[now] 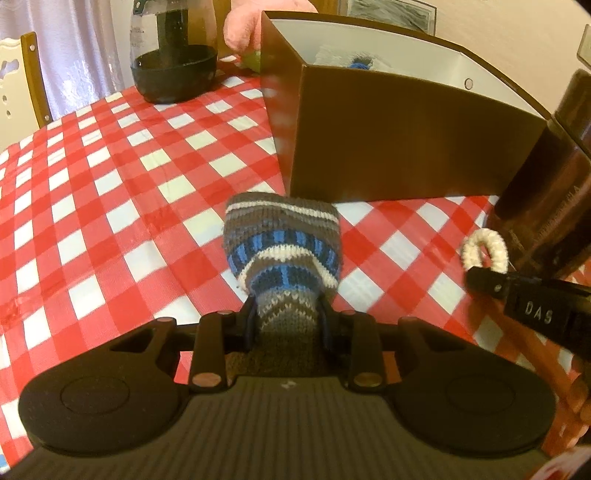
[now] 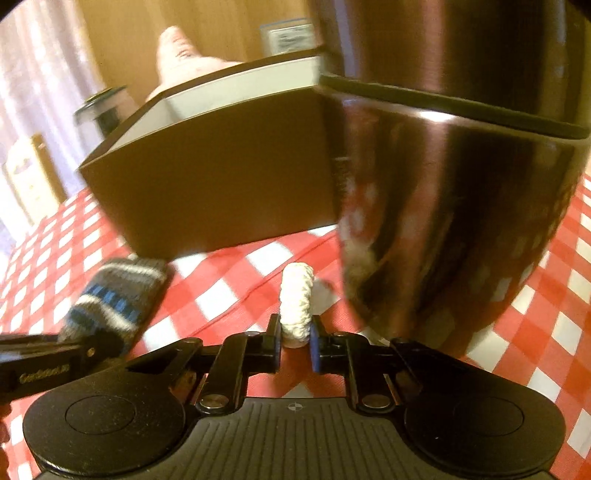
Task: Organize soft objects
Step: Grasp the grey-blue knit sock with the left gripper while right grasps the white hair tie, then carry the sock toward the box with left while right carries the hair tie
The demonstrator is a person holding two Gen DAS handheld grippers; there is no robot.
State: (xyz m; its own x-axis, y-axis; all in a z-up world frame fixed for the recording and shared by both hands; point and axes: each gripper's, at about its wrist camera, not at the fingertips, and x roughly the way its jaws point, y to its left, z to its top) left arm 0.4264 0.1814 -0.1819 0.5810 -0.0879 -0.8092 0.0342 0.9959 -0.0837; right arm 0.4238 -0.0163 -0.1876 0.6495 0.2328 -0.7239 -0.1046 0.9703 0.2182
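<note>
Left wrist view — one striped knit sock (image 1: 282,251) pinched in left jaws; right jaws clamp one white braided loop (image 2: 296,304) — one brown box (image 1: 399,144).

Before me, a red-and-white checked tablecloth (image 1: 110,206) covers the table. At my far left stands a glass carafe (image 1: 173,51) with a dark base, and beyond it a wooden chair (image 1: 31,74) against pale curtains (image 1: 85,44). Close on my right rises a dark, glossy metal vessel (image 2: 461,206), its wall mirroring the checks. A framed picture (image 1: 391,14) hangs behind.
</note>
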